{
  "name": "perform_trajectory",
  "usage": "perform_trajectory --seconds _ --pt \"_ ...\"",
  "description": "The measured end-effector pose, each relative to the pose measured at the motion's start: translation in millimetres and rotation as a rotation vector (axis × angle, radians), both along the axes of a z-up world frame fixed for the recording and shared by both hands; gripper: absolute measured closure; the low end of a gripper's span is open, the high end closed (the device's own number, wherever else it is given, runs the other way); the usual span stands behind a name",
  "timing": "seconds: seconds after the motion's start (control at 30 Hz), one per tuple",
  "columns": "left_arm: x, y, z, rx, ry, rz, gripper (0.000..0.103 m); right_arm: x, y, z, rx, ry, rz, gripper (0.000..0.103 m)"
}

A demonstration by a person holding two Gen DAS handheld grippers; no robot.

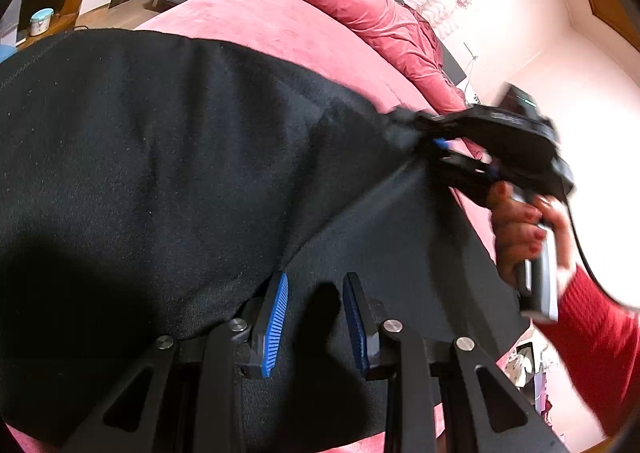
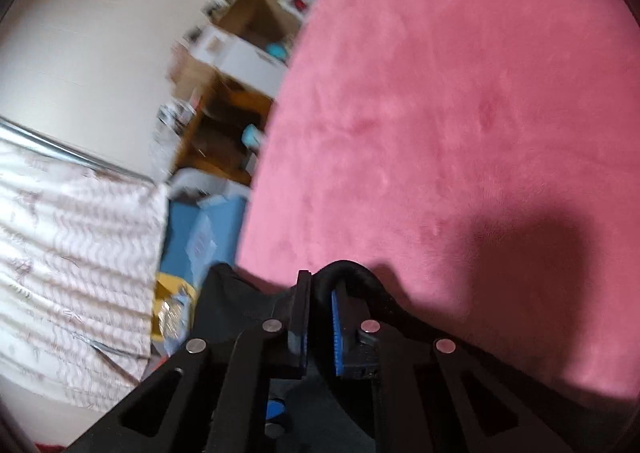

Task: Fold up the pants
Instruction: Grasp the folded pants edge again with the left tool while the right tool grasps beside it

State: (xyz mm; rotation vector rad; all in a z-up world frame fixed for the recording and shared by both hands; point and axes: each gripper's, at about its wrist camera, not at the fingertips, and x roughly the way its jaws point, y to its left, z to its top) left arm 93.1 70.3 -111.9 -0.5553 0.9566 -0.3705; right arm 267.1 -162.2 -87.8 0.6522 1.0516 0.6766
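A: Where are the black knit fabric pants (image 1: 168,157)?

B: Spread over the pink velvety bed cover (image 1: 256,21), reaching toward the near edge of the bed. In the left wrist view the cloth fills most of the frame, with one corner pulled up into a ridge that runs to the right.

A: What holds that corner?

B: The right tongs (image 2: 320,317). In their own view the blue ribbed pads are nearly together, and a thick black rolled hem of the pants bulges between and over them, so they are clamped on the cloth. No earlier frame is there to compare with.

A: And the hand behind them?

B: The person's right hand (image 1: 524,229) wraps the grey handle, fingers curled around it, with a red ribbed sleeve (image 1: 592,349) running off to the lower right. The tool points down and to the left across the bed, toward the lifted corner.

A: The left tongs (image 1: 316,317)?

B: Tilted down over the pants near the bed's near edge. Their two blue pads stand partly apart. The left pad lies against a fold edge of the cloth. I cannot tell whether fabric is pinched between the pads; the dark gap looks like pants lying beneath them.

A: Anything else?

B: A crumpled pink duvet (image 1: 372,13) lies at the far end of the bed.
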Motion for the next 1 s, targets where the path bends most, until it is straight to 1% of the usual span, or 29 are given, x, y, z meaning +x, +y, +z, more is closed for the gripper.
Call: perform_trajectory --seconds 0.07,0.13,0.17,0.23,0.27,0.33,0.37,0.4,0.43,0.47,0.5,0.53,0.57,0.6,0.67,0.7,0.73,0.77,0.8,0.83,0.87,0.9,0.93,0.97,1.0 --pt "-1 -1 -2 0.002 -0.009 -0.003 0.074 -12 -5 9 0.033 -0.06 -0.066 0.097" --pt "-3 0 -5 0.01 -0.01 -0.002 0.074 -18 -5 6 -0.041 -0.077 -0.121 0.098" --pt "-3 -1 -5 0.014 -0.009 -0.002 0.074 -16 -5 -3 -0.085 -0.055 -0.17 0.098" --pt "-3 -1 -5 0.021 -0.002 -0.003 0.074 -7 -8 -21 -0.135 -0.024 -0.24 0.099" --pt "-2 -1 -3 0.021 0.016 0.002 0.074 -3 -9 -30 -0.161 -0.007 -0.276 0.103" --pt "3 0 3 0.018 0.048 0.006 0.074 5 -21 -42 -0.2 0.038 -0.322 0.103" --pt "8 1 8 0.02 0.06 0.002 0.074 7 -26 -45 -0.176 0.057 -0.338 0.102" --pt "13 2 13 0.023 0.057 0.006 0.074 3 -40 -40 -0.146 0.056 -0.358 0.102" --pt "16 4 19 0.018 0.043 0.011 0.074 0 -41 -34 -0.135 0.037 -0.376 0.098" --pt "21 8 26 0.003 0.015 0.017 0.074 -7 -45 -22 -0.153 -0.005 -0.387 0.098" --pt "28 12 34 -0.014 -0.012 0.028 0.074 -15 -52 -10 -0.177 -0.042 -0.379 0.098" --pt "35 17 39 -0.023 -0.027 0.042 0.073 -25 -45 7 -0.221 -0.101 -0.357 0.098" --pt "42 20 40 -0.028 -0.028 0.054 0.073 -33 -41 16 -0.251 -0.138 -0.342 0.098" --pt "54 27 40 -0.029 -0.013 0.074 0.072 -39 -37 25 -0.28 -0.17 -0.321 0.098" --pt "70 38 34 0.011 0.03 0.123 0.072 -55 -20 34 -0.337 -0.213 -0.26 0.098" --pt "76 46 28 0.043 0.05 0.159 0.072 -63 -12 33 -0.364 -0.221 -0.231 0.098" --pt "80 58 19 0.096 0.083 0.211 0.073 -67 -7 31 -0.378 -0.218 -0.213 0.098" --pt "81 68 11 0.136 0.11 0.253 0.073 -73 -11 26 -0.388 -0.216 -0.201 0.098" --pt "79 76 5 0.144 0.118 0.277 0.088 -79 -11 19 -0.408 -0.213 -0.188 0.098" --pt "75 87 -3 0.123 0.118 0.299 0.1 -80 -11 14 -0.422 -0.207 -0.183 0.098" --pt "71 96 -9 0.118 0.119 0.317 0.1 -79 -7 6 -0.446 -0.187 -0.175 0.098" --pt "67 101 -10 0.112 0.107 0.327 0.1 -74 -2 -8 -0.495 -0.151 -0.164 0.099" --pt "61 106 -11 0.11 0.085 0.338 0.1 -77 -7 -16 -0.518 -0.136 -0.167 0.103" --pt "56 107 -12 0.131 0.07 0.344 0.1 -75 -11 -24 -0.496 -0.134 -0.19 0.103" --pt "52 106 -13 0.145 0.059 0.346 0.1 -77 -16 -25 -0.469 -0.136 -0.209 0.103"
